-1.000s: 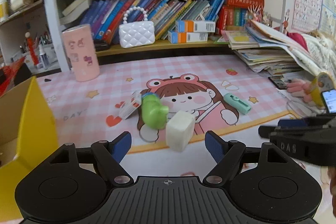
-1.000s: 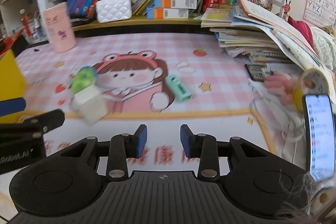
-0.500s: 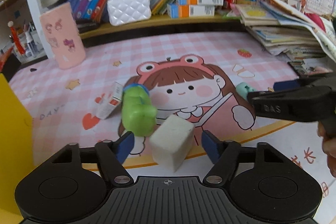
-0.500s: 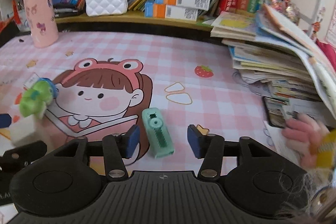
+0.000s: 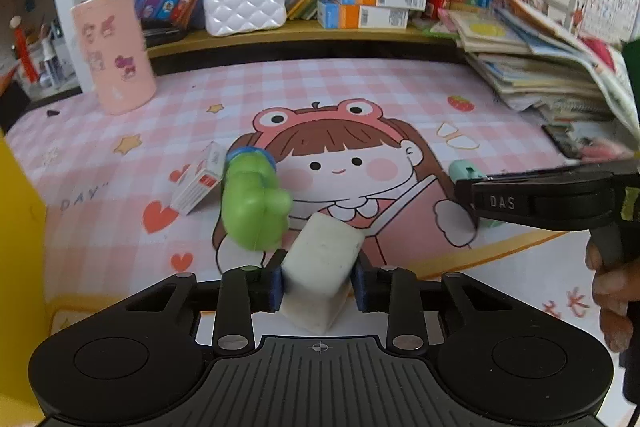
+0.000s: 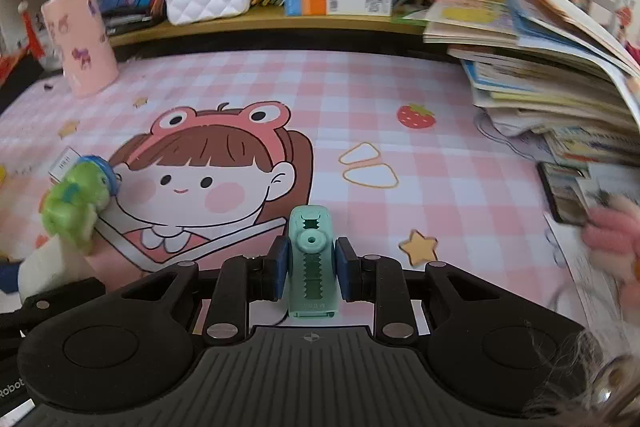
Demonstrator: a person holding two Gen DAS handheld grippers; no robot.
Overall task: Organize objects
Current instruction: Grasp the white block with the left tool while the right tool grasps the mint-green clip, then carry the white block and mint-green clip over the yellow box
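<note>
Left tool [image 5: 318, 285]: clenched on white block [image 5: 322, 263]; pads touch both side faces; block tilted, long axis running near-to-far, a near corner poking below the fingers.
Right tool [image 6: 308, 273]: clenched on mint clip [image 6: 311, 261]; long axis runs straight along the fingers, far end past the tips; lies low over the desk [image 6: 440, 155], contact w/ it can't be told.
Green toy [image 5: 252, 205]: just beyond the block, far-left, touching or nearly so; nearer left tool.
Small box [image 5: 198, 183]: left of toy, flat on desk.
Yellow bin [image 5: 18, 227]: far left edge, left tool's side, likely drop spot.
Key relation: each item already aligned w/ its tool; a lift comes next, prob.
</note>
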